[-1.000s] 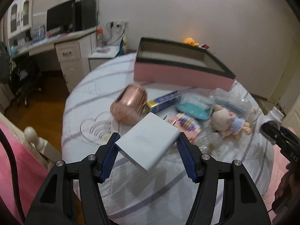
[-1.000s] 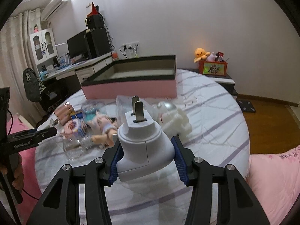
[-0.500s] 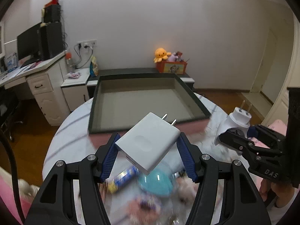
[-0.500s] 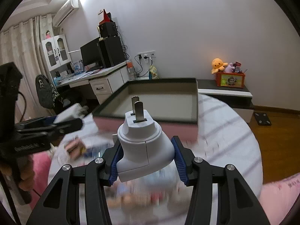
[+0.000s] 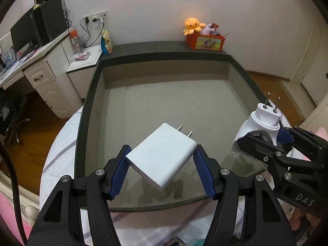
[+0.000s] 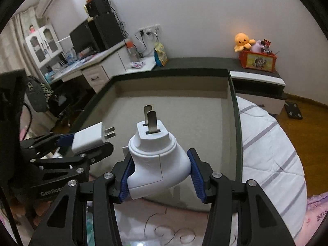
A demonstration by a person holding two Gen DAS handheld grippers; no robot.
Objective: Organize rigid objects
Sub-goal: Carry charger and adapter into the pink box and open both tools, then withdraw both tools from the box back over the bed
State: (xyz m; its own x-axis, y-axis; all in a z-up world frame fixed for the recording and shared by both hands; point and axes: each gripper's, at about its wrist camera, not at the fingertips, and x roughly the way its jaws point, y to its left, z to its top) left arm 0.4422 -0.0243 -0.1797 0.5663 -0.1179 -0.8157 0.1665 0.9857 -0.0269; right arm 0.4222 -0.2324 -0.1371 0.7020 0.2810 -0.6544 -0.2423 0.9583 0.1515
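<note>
My left gripper (image 5: 162,153) is shut on a flat white charger block (image 5: 164,164) with two prongs pointing forward. It hangs over the near part of a large open box with a dark rim (image 5: 90,102) and a bare beige floor (image 5: 174,102). My right gripper (image 6: 160,157) is shut on a rounded white plug adapter (image 6: 155,149), prongs up, also above the box floor (image 6: 184,112). In the left wrist view the right gripper (image 5: 264,137) and its adapter (image 5: 264,119) sit over the box's right side. From the right wrist, the left gripper (image 6: 86,143) and charger (image 6: 88,137) appear at the left.
The box rests on a bed with a white striped sheet (image 6: 266,143). Behind it are a dark low shelf with an orange toy crate (image 5: 205,41), a white nightstand (image 5: 84,61) and a desk with a monitor (image 5: 26,30). Wooden floor lies to both sides.
Both grippers have swept forward from above the scattered items on the bed to above the open box, each keeping its hold. The box now fills the views beneath them.
</note>
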